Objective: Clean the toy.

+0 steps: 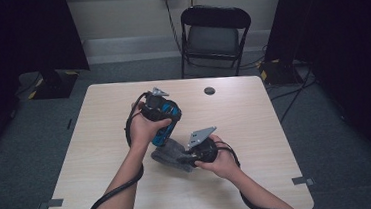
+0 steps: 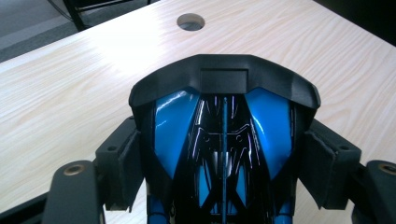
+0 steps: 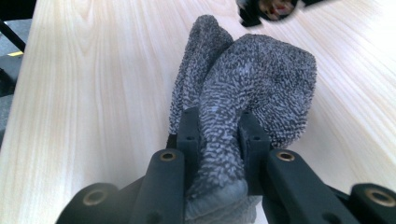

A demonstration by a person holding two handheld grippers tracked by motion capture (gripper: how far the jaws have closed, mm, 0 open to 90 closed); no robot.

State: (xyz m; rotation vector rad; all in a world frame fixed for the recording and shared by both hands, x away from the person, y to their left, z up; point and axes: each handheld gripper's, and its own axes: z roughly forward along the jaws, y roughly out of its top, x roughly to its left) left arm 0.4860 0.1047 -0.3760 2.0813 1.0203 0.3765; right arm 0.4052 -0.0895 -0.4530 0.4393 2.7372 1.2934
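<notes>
A glossy blue and black toy car (image 2: 224, 140) with a black rear spoiler sits between the pads (image 2: 123, 163) of my left gripper (image 2: 224, 177), which is shut on its sides. From above, that gripper (image 1: 169, 121) holds the car (image 1: 164, 135) just over the table's middle. My right gripper (image 3: 218, 135) is shut on a fold of a grey nubbly cloth (image 3: 261, 74), which lies bunched on the wood. In the high view the cloth (image 1: 166, 153) rests under the car, with the right gripper (image 1: 186, 157) at its right end. The car's tip (image 3: 268, 9) hangs beyond the cloth.
The light wooden table (image 1: 101, 141) has a round cable hole (image 1: 209, 90) near its far edge. A black folding chair (image 1: 213, 34) stands behind the table. Dark curtains flank both sides, and cables trail from both grippers off the near edge.
</notes>
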